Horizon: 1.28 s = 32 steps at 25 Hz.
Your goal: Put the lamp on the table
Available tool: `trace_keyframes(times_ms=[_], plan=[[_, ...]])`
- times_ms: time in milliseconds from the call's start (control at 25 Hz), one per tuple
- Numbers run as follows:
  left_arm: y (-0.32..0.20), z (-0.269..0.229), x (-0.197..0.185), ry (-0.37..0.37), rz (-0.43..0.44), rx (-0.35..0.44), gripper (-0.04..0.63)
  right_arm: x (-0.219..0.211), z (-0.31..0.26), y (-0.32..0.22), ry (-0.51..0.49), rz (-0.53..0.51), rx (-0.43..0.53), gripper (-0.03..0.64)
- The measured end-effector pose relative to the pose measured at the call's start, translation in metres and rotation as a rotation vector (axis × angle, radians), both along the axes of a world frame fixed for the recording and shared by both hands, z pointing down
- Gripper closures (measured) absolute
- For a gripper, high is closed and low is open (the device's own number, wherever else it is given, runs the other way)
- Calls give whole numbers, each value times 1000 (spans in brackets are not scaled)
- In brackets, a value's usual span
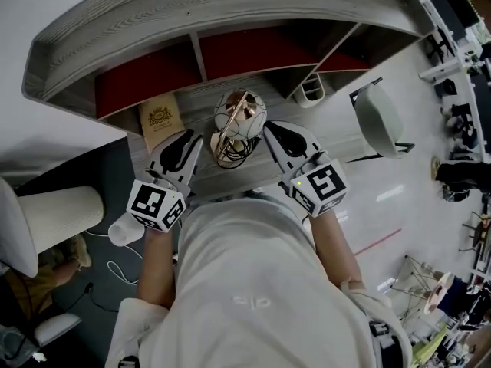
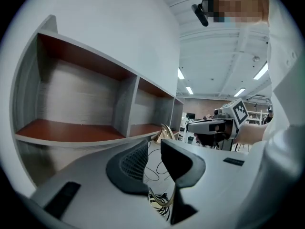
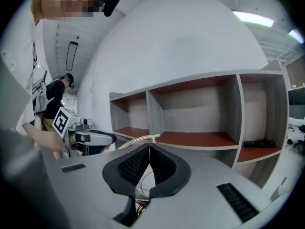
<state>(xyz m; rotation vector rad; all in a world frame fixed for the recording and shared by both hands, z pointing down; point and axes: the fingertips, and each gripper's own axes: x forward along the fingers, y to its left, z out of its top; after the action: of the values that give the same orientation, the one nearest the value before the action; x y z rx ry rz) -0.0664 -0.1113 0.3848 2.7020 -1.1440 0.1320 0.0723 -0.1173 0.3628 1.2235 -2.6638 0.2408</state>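
Grey wood-grain surface (image 1: 230, 181) under a curved shelf (image 1: 230, 6) with red-brown bays.

Item: lamp (image 1: 239, 121), a globe with a brass ring, standing at the centre of the surface, cord (image 1: 234, 158) bunched at its foot.

Left gripper (image 1: 192, 140): close on the lamp's left, jaws apart, cord and brass loop showing in the gap, nothing clamped.

Right gripper (image 1: 270, 130): close on the lamp's right, jaws together, empty as far as shows.

Step judged: release and clear. Draw both grippers straight back toward you, level, so no jaw snags the cord.

Clearances: shelf edge just behind the lamp; tan book (image 1: 159, 119) to its left; white cup (image 1: 311, 89) behind it to the right. Open room lies on your side only.
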Motion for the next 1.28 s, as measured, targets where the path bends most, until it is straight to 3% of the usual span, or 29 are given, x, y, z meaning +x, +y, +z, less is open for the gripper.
trace_keyframes(times_ms=[280,640,1280], plan=[[-1,-11,1,-2,-19,55,517,1,-3,1,13,18,22,586],[-5,-18,-11,14,-77,79,570,-5,-8,3,33,-2,49,586],[-8,-10,-21,10,-101,36,575,-8,-3,3,31,14,25,586]])
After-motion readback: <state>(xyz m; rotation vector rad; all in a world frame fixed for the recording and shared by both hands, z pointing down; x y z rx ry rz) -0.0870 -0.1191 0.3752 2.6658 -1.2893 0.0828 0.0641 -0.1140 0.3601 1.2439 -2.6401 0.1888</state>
